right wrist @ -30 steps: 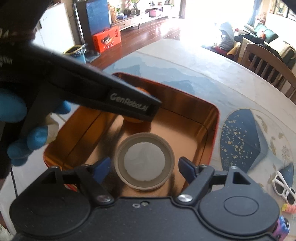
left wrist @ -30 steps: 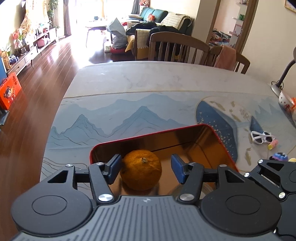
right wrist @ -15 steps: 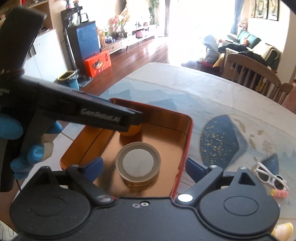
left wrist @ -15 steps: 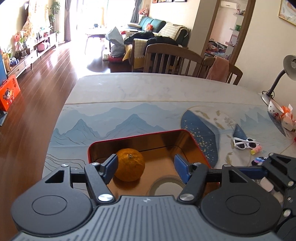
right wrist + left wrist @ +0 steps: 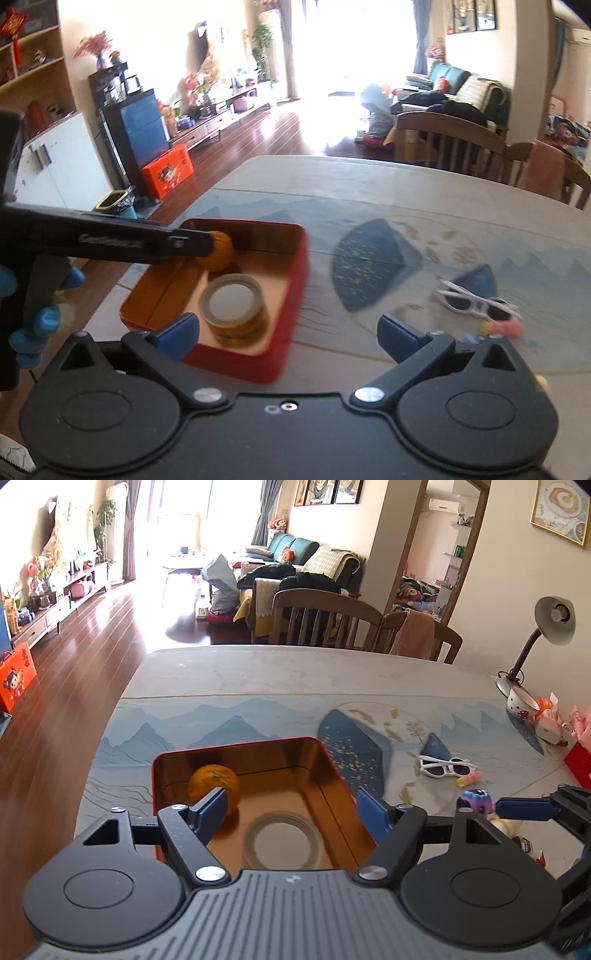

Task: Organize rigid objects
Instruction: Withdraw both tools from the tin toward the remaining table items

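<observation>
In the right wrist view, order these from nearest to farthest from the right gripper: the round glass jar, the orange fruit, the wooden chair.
1. Round glass jar, in the red tin's near part, left.
2. Orange fruit, behind the jar.
3. Wooden chair, beyond the table, right.

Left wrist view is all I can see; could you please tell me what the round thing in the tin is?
Observer: The right wrist view shows a squat jar with a pale lid and amber sides, standing upright in the tin.
Operator: Thank you. Is the right gripper holding it?
Observer: No. The right gripper sits on the near side of the jar, its jaws opening, with only the tin's red corner and the table between them.
Operator: And what is behind my camera?
Observer: A hand in a blue glove holds the left gripper, whose jaws are also opening and grip nothing.
</observation>
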{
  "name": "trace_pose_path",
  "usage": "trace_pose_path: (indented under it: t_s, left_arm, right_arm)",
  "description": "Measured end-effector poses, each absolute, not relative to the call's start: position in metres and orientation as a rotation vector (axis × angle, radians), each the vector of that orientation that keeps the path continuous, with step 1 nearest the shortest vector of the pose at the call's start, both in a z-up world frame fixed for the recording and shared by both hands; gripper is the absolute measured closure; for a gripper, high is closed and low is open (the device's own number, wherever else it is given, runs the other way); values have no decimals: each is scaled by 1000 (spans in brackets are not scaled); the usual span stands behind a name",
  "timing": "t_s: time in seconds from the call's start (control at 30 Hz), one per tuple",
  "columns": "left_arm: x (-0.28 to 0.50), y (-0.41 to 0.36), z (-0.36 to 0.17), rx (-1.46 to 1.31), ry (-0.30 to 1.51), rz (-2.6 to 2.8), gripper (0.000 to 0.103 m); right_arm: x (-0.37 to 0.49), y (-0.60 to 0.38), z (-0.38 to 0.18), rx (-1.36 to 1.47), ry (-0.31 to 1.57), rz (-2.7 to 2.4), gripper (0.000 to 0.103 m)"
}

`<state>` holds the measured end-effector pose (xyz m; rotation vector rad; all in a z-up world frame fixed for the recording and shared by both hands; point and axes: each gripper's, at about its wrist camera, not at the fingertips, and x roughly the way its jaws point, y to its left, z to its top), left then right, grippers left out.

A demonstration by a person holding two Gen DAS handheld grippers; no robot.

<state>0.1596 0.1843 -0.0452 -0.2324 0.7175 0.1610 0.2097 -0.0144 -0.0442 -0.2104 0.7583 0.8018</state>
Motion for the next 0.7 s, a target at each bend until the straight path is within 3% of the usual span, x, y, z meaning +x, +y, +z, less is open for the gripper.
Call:
trace_pose_path:
  t_s: [0.7]
  left_arm:
    - [177, 46, -65, -196, 777, 22, 19]
  right_arm:
    - [225, -175, -71, -196, 775, 578, 0]
